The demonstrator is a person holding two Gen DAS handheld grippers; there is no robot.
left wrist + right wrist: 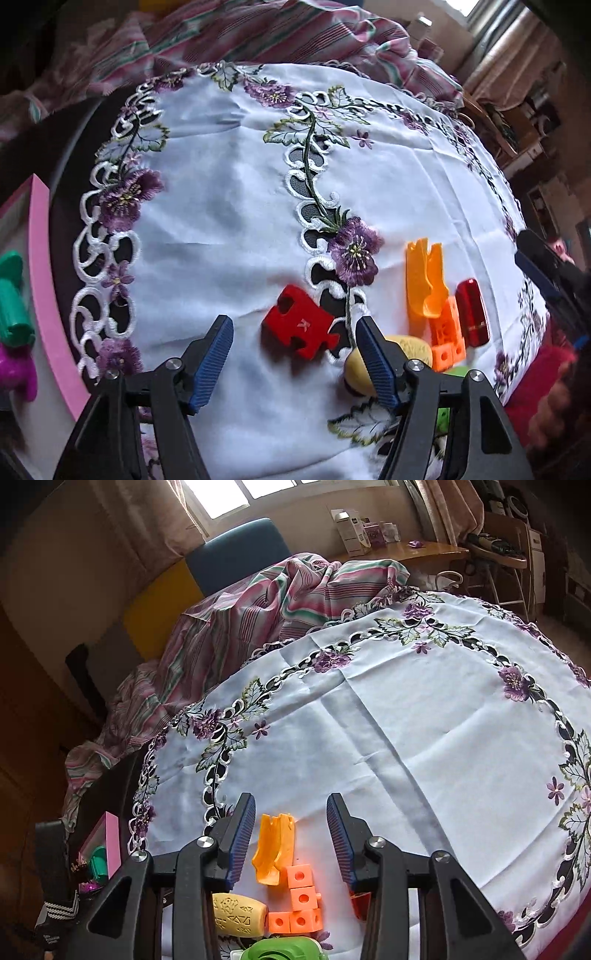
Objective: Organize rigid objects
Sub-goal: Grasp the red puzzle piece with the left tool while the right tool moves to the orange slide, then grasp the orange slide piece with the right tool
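White cloth embroidered with purple flowers and cut-out scrollwork (229,229) covers the table we work over, and it makes the bright plastic pieces easy to pick out.

Nearest to us, our left gripper (295,354) hangs with its blue-padded jaws apart and nothing between them; the red jigsaw-shaped plastic piece with a white letter (301,326) lies flat on the cloth right in the gap, which we read as the next pick. Our right gripper (291,830) also stands with its jaws parted, touching nothing, poised above the cluster as if waiting its turn.

Just beside the red piece sits the yellow textured barrel-shaped toy (238,915), partly hidden behind the left jaw in the left view. Touching it on the far side are the orange linked cubes with round holes (301,901), with the orange scoop-like plastic piece (424,284) lying against them and the glossy red capsule-shaped case (472,317) alongside. A green plastic thing (284,950) peeks in at the near edge; we cannot tell what it is.

Off the cloth's left edge stands the pink-rimmed tray (40,280), already holding a green cylinder (14,302) and a magenta piece (18,369), so we judge that is where sorted things go.

Farther off, a striped pink-and-green fabric (258,602) is heaped past the table, before a window.
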